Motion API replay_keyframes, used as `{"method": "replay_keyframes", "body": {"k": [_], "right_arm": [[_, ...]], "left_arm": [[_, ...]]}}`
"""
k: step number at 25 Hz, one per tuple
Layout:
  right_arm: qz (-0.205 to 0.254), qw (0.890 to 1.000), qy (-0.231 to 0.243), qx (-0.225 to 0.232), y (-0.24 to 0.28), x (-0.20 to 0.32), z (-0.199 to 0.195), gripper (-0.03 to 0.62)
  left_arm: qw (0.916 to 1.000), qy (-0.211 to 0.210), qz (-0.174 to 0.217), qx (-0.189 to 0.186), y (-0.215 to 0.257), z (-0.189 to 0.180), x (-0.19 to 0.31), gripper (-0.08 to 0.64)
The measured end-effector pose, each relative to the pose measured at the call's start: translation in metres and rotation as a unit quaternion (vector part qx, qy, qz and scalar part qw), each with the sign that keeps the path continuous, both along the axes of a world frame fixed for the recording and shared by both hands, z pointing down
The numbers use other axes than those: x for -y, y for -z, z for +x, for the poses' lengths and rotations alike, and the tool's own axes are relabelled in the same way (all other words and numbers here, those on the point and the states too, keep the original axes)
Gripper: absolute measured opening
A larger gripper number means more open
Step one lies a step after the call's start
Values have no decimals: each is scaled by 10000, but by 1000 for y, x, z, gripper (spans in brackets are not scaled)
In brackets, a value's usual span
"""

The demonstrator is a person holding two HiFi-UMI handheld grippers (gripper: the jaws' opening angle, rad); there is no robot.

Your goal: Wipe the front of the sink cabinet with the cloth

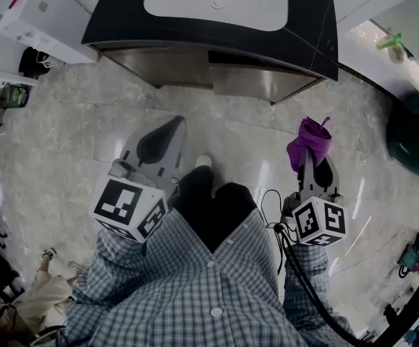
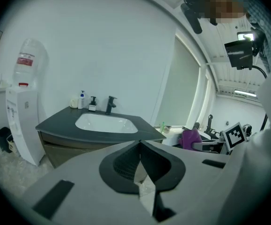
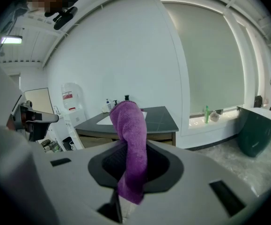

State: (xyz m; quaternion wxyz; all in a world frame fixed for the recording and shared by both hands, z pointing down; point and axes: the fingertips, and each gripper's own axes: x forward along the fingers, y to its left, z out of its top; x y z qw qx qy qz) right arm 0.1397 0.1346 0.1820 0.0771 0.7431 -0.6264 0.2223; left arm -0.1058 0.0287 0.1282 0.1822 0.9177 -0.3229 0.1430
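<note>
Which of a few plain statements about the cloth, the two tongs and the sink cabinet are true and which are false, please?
1. The right tongs grip a purple cloth. True.
2. The left tongs hold a sponge. False: they are shut with nothing between them.
3. The cloth is pressed against the cabinet front. False: it hangs in the air above the floor, apart from the cabinet.
4. A dark countertop with a white basin tops the cabinet. True.
</note>
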Motion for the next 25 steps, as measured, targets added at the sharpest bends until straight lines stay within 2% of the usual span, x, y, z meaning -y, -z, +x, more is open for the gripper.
{"method": "replay_keyframes", "body": {"k": [6, 16, 25], "right_arm": [[267, 9989, 387, 74, 17, -20, 0, 77], [411, 9940, 974, 290, 22, -104, 7, 77], [546, 9913, 1127, 412, 41, -139, -14, 77]], "left_arm": [[9999, 145, 3, 40, 3, 12, -44, 11], [9973, 672, 298, 25, 14, 28, -131, 11], [9981, 532, 297, -3, 33, 27, -189, 11]]}}
